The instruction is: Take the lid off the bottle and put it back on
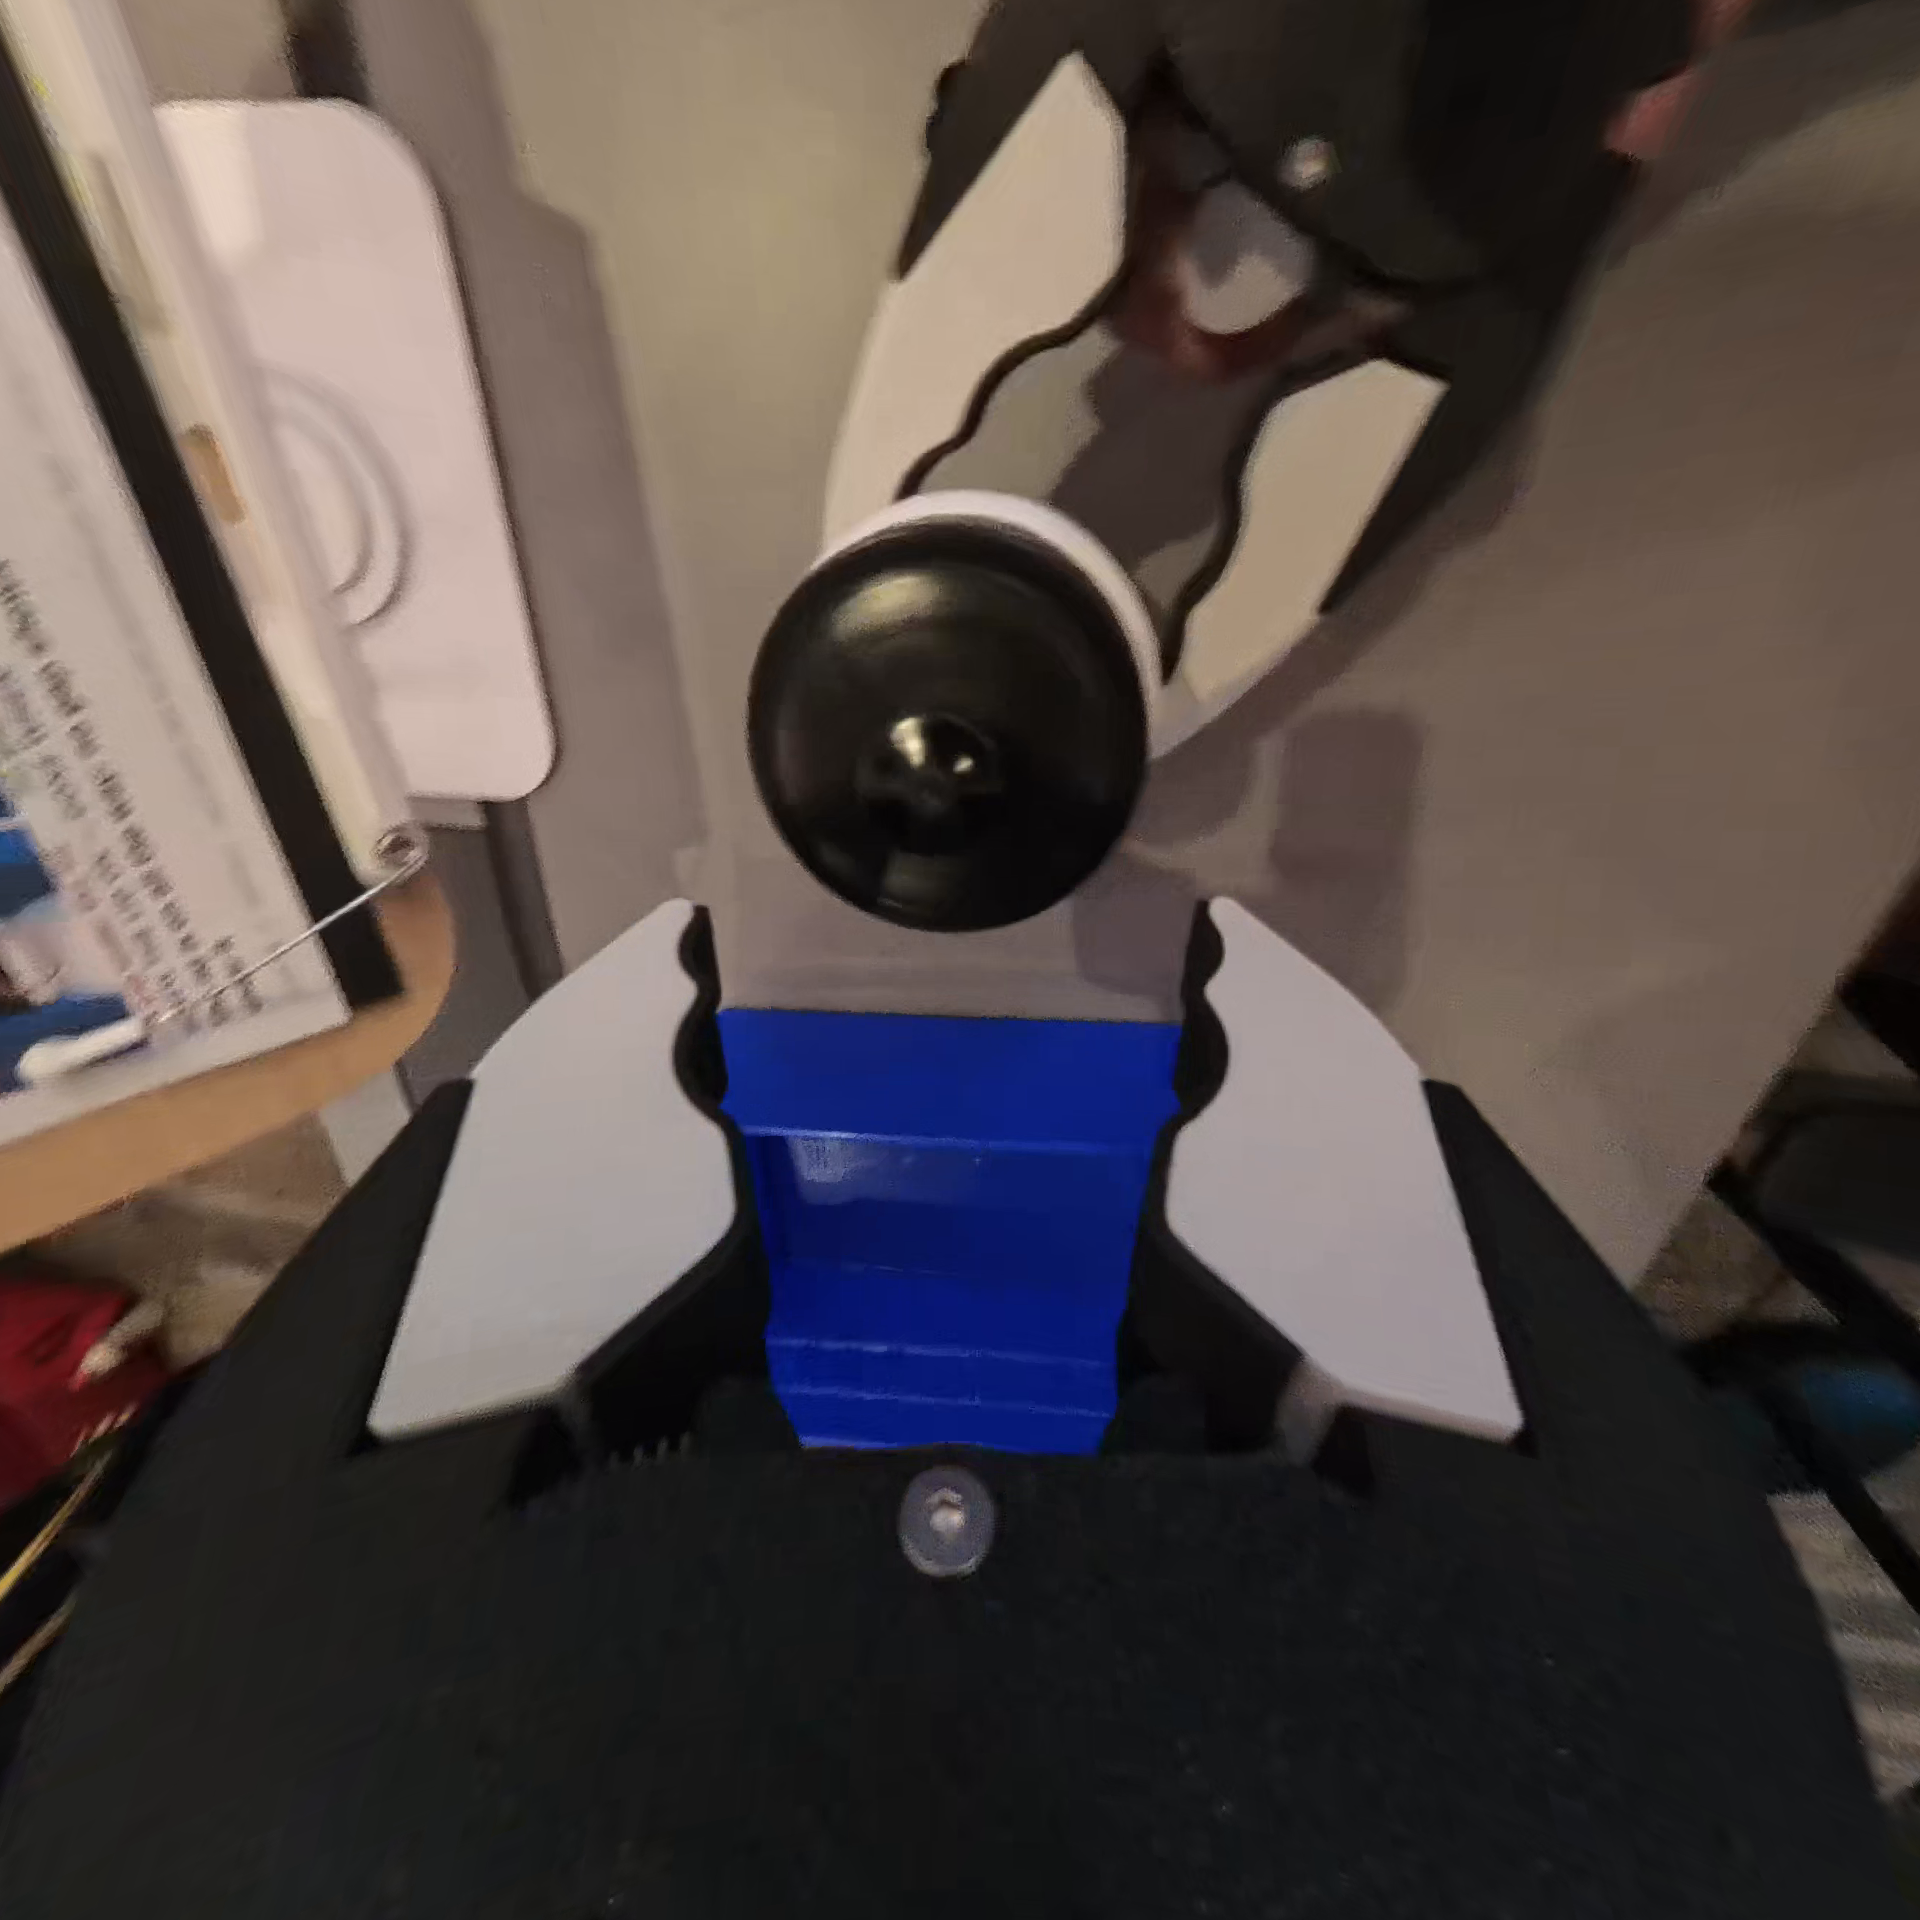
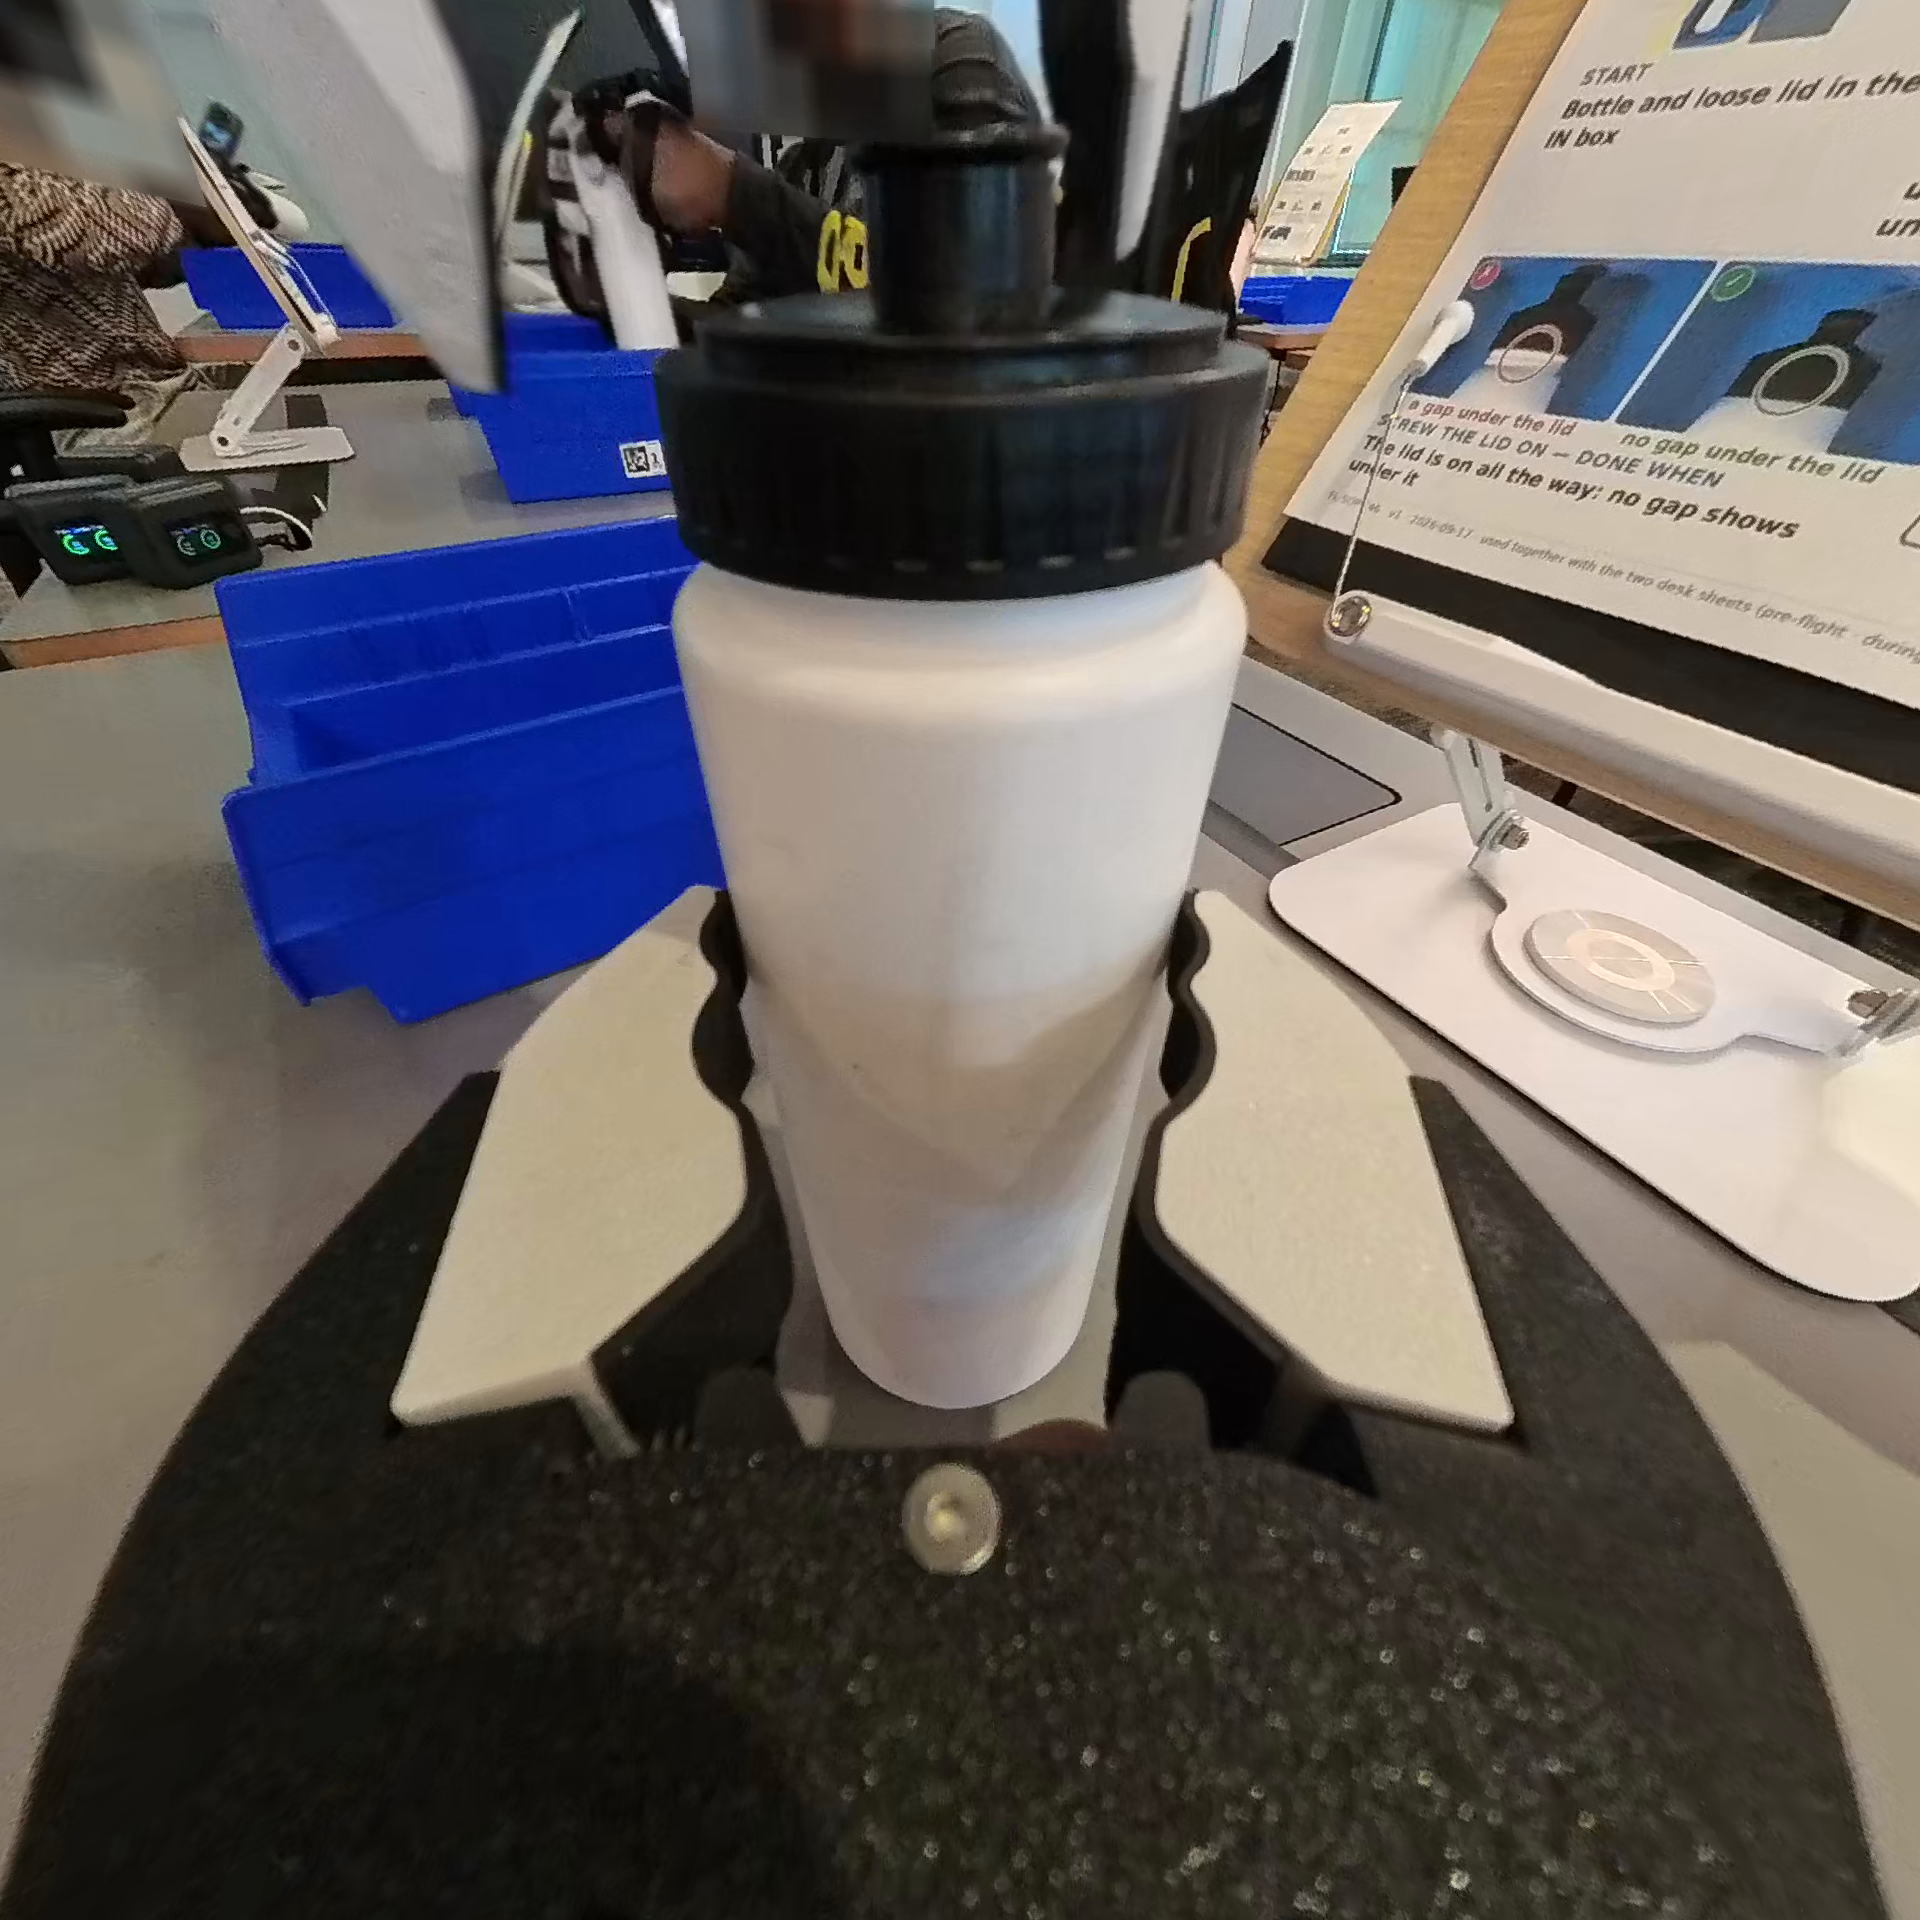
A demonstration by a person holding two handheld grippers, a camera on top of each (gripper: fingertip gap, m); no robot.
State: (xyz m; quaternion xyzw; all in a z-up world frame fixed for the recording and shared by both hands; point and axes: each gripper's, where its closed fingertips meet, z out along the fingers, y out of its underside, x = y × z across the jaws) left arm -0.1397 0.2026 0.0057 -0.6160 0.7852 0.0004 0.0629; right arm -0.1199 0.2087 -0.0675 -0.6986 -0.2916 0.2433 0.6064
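The right claw (image 2: 956,997) holds the white bottle (image 2: 956,883) upright in the middle of the right wrist view, and its two black pads (image 2: 727,997) press on the sides of the bottle's lower half. The black lid (image 2: 961,457) sits on the bottle's top, and a black spout stands up from it.

In the left wrist view the same lid (image 1: 945,727) is seen from above, in the centre of the frame, with a thin white edge of the bottle (image 1: 1101,582) behind it. The left claw (image 1: 951,977) is wide open and grips nothing; its fingertips are just below the lid in the frame and do not touch it. Between its fingers, lower in the frame, a blue bin (image 1: 945,1195) shows.

On the left of the right wrist view, blue bins (image 2: 457,779) stand on the grey tabletop (image 2: 135,1091). At the upper right a printed sheet (image 2: 1662,364) leans on a white stand (image 2: 1558,1039).
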